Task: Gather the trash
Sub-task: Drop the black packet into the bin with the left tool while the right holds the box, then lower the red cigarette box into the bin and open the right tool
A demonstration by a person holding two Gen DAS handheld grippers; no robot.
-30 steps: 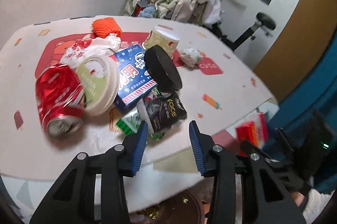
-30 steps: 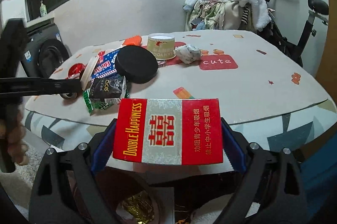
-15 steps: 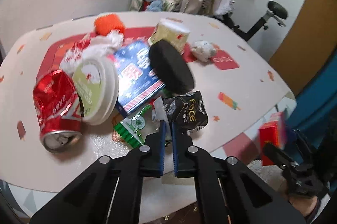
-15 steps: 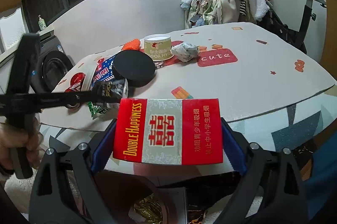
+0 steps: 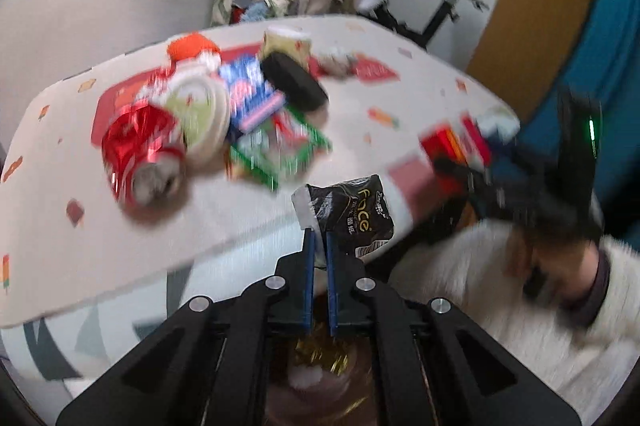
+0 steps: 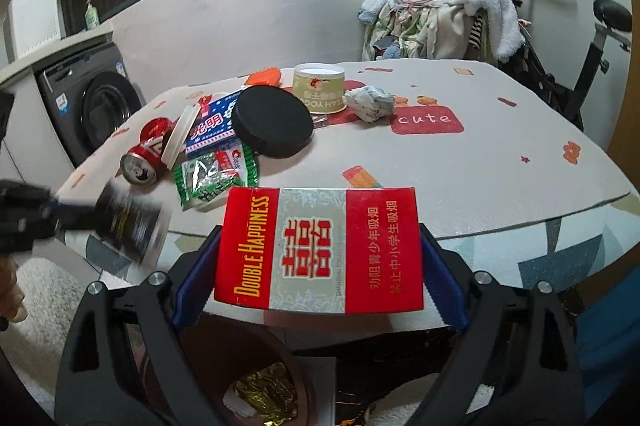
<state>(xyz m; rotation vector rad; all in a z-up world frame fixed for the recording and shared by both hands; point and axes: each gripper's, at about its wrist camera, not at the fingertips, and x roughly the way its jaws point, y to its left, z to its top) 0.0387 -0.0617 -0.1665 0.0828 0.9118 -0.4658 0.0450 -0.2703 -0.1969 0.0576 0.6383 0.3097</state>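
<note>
- Wrapper first: the black snack wrapper (image 5: 352, 214), which lay at the near edge of the trash pile a second ago, now hangs clear of the table (image 5: 60, 234), pinched by one silvery corner in the left claw (image 5: 319, 238).
- Left claw has closed from wide open to almost shut, with only the thin foil between its blue pads; in the right wrist view the wrapper shows as a blur off the table's near edge.
- Judged from this, one piece is collected and heading for the bin (image 6: 256, 392) below, where gold foil already lies.
- Right claw (image 6: 320, 254) is clenched on the red cigarette pack (image 6: 320, 250), held in front of the table edge as it was a second ago, not yet dropped.
- Left on the table: crushed red can (image 5: 140, 150), green packet (image 6: 216, 178), black lid (image 6: 272, 120), blue box (image 6: 212, 126), paper cup (image 6: 319, 88).
</note>
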